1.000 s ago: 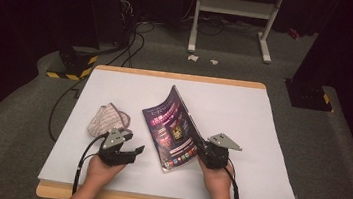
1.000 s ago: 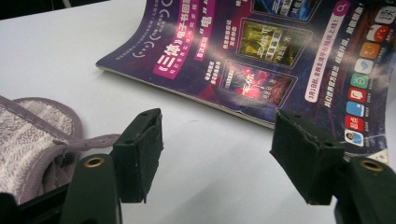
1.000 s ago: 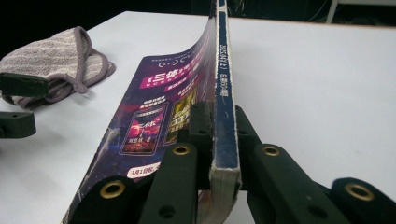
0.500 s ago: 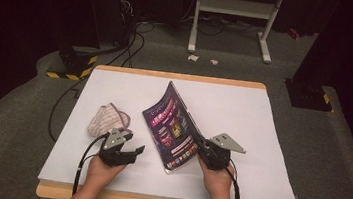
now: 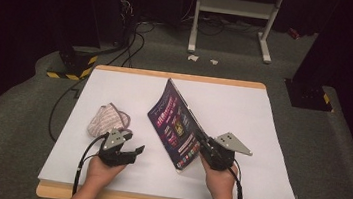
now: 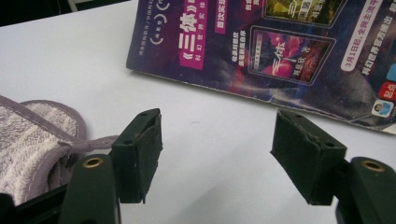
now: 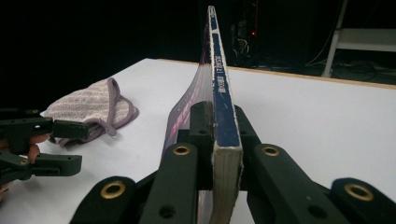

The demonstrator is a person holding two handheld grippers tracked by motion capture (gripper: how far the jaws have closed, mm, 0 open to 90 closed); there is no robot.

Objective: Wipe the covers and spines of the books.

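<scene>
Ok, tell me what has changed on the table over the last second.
Almost nothing has visibly changed. The right gripper stays shut on the spine edge of the magazine, holding it tilted up off the white table at much the same angle. The left gripper stays open and empty beside it, and the striped cloth lies where it was.

Layout on the table [image 5: 270, 140]

The magazine [image 5: 176, 124] stands tilted near the middle, clamped at its spine by the right gripper [image 5: 208, 147] at its near right. The cloth [image 5: 106, 120] lies to its left; the left gripper [image 5: 130, 153] sits just before the cloth, apart from the magazine.
</scene>
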